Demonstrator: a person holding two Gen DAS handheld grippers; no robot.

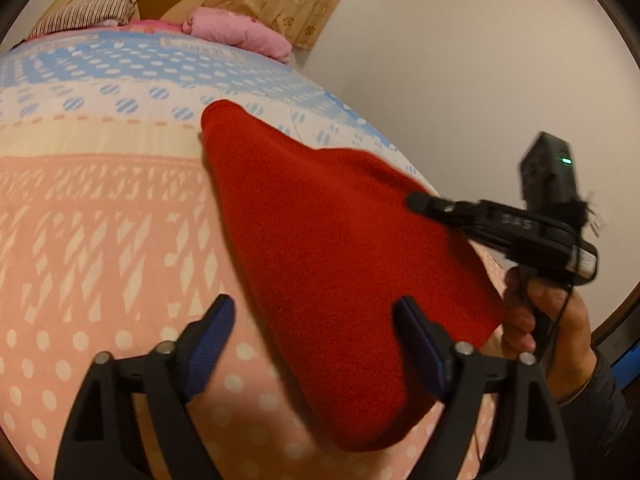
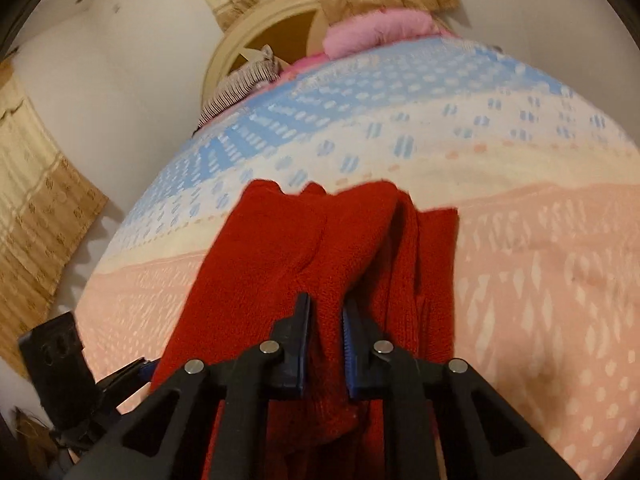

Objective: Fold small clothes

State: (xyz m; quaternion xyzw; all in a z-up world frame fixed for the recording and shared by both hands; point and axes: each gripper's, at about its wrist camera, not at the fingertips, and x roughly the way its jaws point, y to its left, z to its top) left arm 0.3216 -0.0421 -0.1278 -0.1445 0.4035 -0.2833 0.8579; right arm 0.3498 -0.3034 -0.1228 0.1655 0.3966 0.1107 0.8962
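A small red knitted garment (image 1: 320, 240) lies on the patterned bedspread (image 1: 100, 220), partly lifted at its right edge. My left gripper (image 1: 314, 308) is open, its blue pads (image 1: 212, 336) standing wide just over the garment's near end and gripping nothing. My right gripper (image 2: 326, 304) is shut on a fold of the red garment (image 2: 280, 248), which bunches up between its pads. In the left wrist view the right gripper (image 1: 420, 202) comes in from the right, held by a person's hand (image 1: 560, 320), its tip pinching the garment's edge.
A pink folded blanket (image 1: 240, 32) and a striped pillow (image 1: 88, 12) sit at the head of the bed. A white wall (image 1: 460, 60) runs along the bed's right edge. Tan curtains (image 2: 36, 208) hang near the bed. The left gripper's body (image 2: 56, 360) shows at lower left.
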